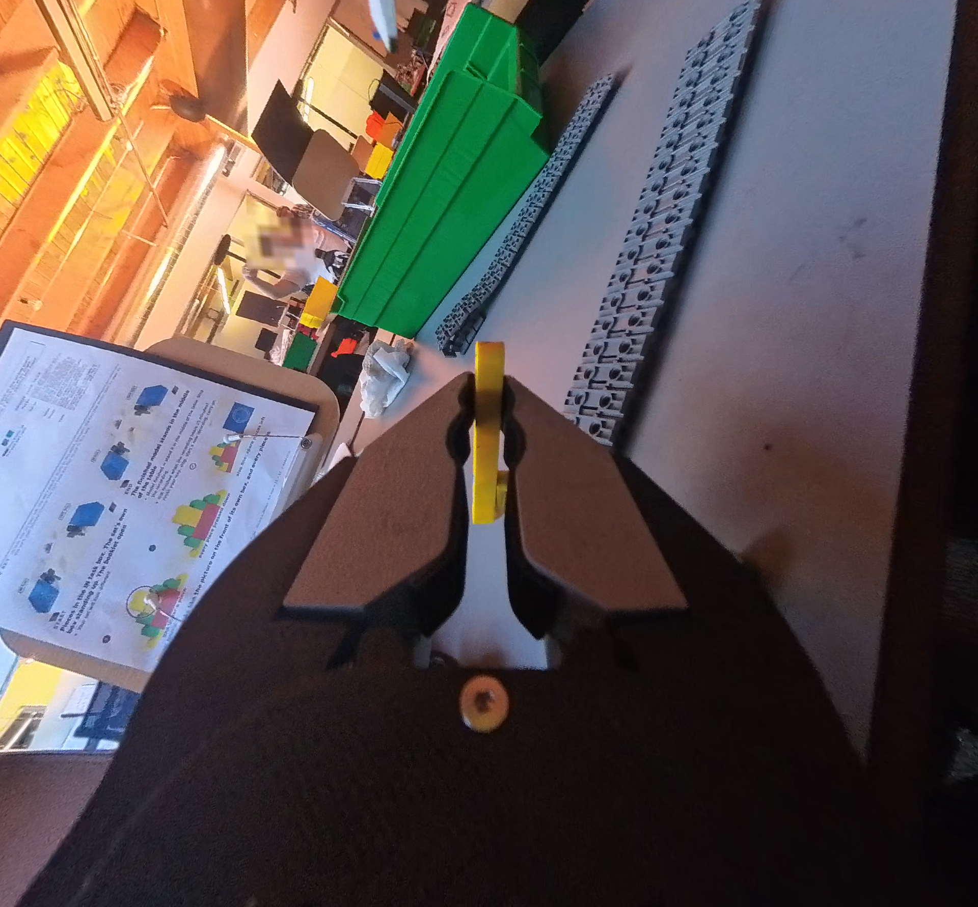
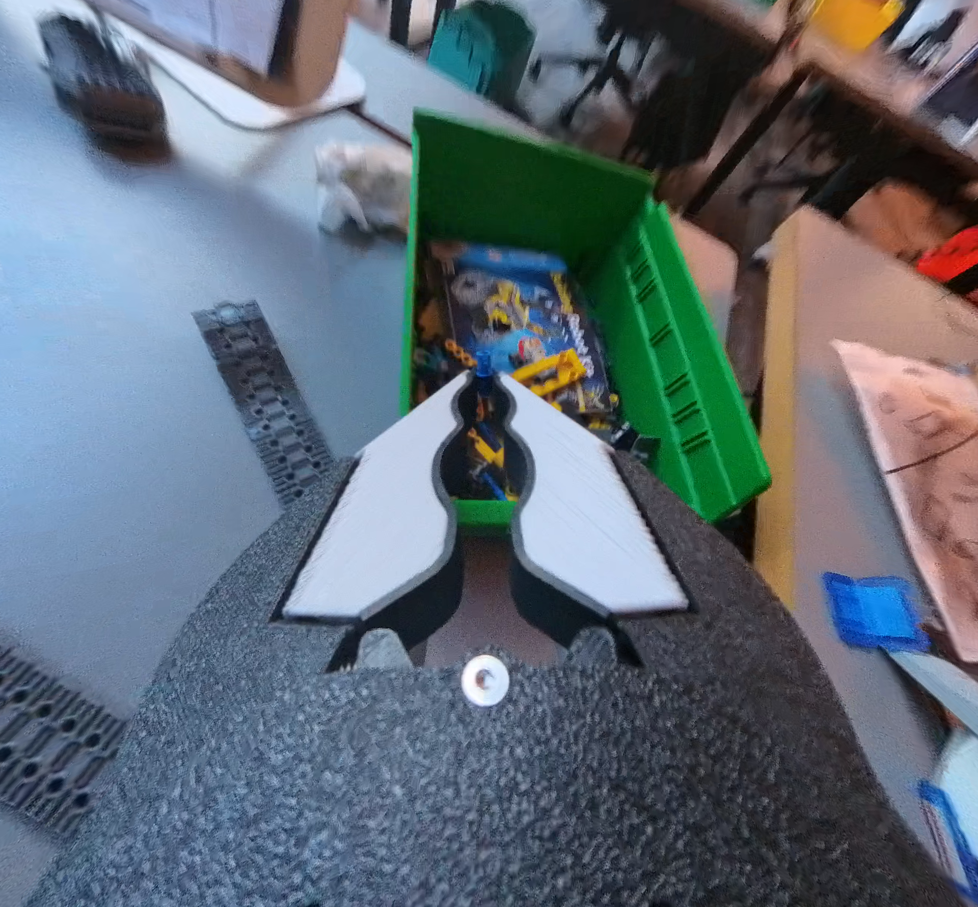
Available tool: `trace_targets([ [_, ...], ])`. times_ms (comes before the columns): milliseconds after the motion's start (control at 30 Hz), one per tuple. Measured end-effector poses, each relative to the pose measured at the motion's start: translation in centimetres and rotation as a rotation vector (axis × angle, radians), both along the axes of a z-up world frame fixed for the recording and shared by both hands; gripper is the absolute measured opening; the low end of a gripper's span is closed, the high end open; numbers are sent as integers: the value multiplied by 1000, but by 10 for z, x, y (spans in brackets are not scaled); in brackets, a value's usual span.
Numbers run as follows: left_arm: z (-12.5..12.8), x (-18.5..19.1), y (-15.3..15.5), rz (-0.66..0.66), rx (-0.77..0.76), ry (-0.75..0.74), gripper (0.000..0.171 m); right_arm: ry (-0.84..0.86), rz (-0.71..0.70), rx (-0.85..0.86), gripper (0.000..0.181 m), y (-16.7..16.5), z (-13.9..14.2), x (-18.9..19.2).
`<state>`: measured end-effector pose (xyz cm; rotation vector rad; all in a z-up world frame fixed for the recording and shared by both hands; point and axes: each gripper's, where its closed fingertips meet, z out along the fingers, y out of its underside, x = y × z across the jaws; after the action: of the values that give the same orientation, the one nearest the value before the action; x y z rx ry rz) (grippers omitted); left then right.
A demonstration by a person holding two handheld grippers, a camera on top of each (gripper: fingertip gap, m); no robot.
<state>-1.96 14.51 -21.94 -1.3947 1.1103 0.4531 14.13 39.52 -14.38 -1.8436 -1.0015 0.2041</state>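
My left gripper (image 1: pixel 488 379) is shut on a flat yellow plastic piece (image 1: pixel 487 437), held edge-on above the grey table (image 1: pixel 794 225). The view is rolled sideways. Two grey track strips lie on the table, a long one (image 1: pixel 651 246) and a shorter one (image 1: pixel 529 209) beside a green bin (image 1: pixel 455 199). My right gripper (image 2: pixel 484 379) is shut on a small blue pin (image 2: pixel 482 363) and hovers over the open green bin (image 2: pixel 529 183), which holds a booklet (image 2: pixel 518 310) and several loose yellow and dark pieces. The right wrist view is blurred.
An instruction sheet on a board (image 1: pixel 143 485) stands left of my left gripper. A crumpled clear bag (image 1: pixel 383 379) (image 2: pixel 365 188) lies on the table. A dark track strip (image 2: pixel 264 400) lies left of the bin. Blue tape (image 2: pixel 873 612) and paper (image 2: pixel 931 458) sit at right. A person sits far back. Some 30 cm of space lies between my two pairs of fingers.
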Motion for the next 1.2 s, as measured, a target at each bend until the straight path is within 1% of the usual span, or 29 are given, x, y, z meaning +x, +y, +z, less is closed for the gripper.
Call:
trace_targets([
  [33,-1,0,0,1,1,6,6,-42,-15,-53,9,10,-14,3],
  [67,0,0,0,3,7,8,6,-77,-45,-89,19,20,-26,7],
  [133,4,0,0,-3,26,-8,6,-88,-84,-114,23,28,-37,12],
  [167,9,0,-1,-18,28,-50,6,-64,-88,-113,25,25,-36,11],
  [200,18,0,-4,-51,23,-125,6,-29,-81,-96,27,20,-31,8],
  [267,39,-2,-11,-142,4,-322,6,27,-49,-38,27,4,-22,0],
  [300,50,-4,-15,-198,-11,-428,6,31,-40,-27,28,-4,-22,-2],
  [333,61,-4,-20,-268,-48,-552,6,34,-30,-40,33,-14,-24,-6],
  [367,74,-3,-26,-356,-113,-704,6,59,-6,-61,37,-29,-25,-14],
  [400,90,-3,-34,-458,-177,-849,6,115,47,-79,40,-49,-22,-28],
  [467,118,-6,-49,-664,-244,-1055,6,251,234,-135,35,-104,-16,-67],
  [533,135,-16,-57,-802,-256,-1193,6,326,484,-217,30,-172,-14,-105],
  [600,141,-21,-64,-914,-302,-1304,6,393,705,-232,30,-233,-6,-133],
  [633,142,-21,-66,-941,-310,-1336,6,428,780,-246,29,-257,-2,-143],
  [667,141,-19,-68,-956,-302,-1336,6,450,826,-282,28,-276,0,-151],
  [733,138,-11,-70,-939,-278,-1291,6,449,872,-362,34,-304,-2,-164],
  [767,137,-8,-69,-922,-271,-1273,6,441,866,-361,34,-309,-4,-169],
  [800,138,-8,-66,-902,-266,-1276,6,420,831,-305,33,-307,-6,-172],
  [833,139,-9,-61,-865,-272,-1303,6,393,786,-208,34,-301,-7,-174],
  [933,131,-20,-33,-669,-326,-1449,6,283,701,49,34,-295,-7,-177],
  [1000,127,-20,-26,-613,-380,-1528,6,215,652,174,33,-291,-6,-180],
  [1033,125,-17,-25,-591,-408,-1533,6,185,634,215,31,-289,-6,-181],
  [1100,121,-12,-23,-538,-413,-1524,6,147,621,254,24,-287,-9,-183],
  [1167,119,-12,-20,-498,-415,-1539,6,137,610,302,9,-286,-7,-184],
  [1200,118,-13,-20,-485,-410,-1551,6,128,602,325,7,-285,-6,-184],
])
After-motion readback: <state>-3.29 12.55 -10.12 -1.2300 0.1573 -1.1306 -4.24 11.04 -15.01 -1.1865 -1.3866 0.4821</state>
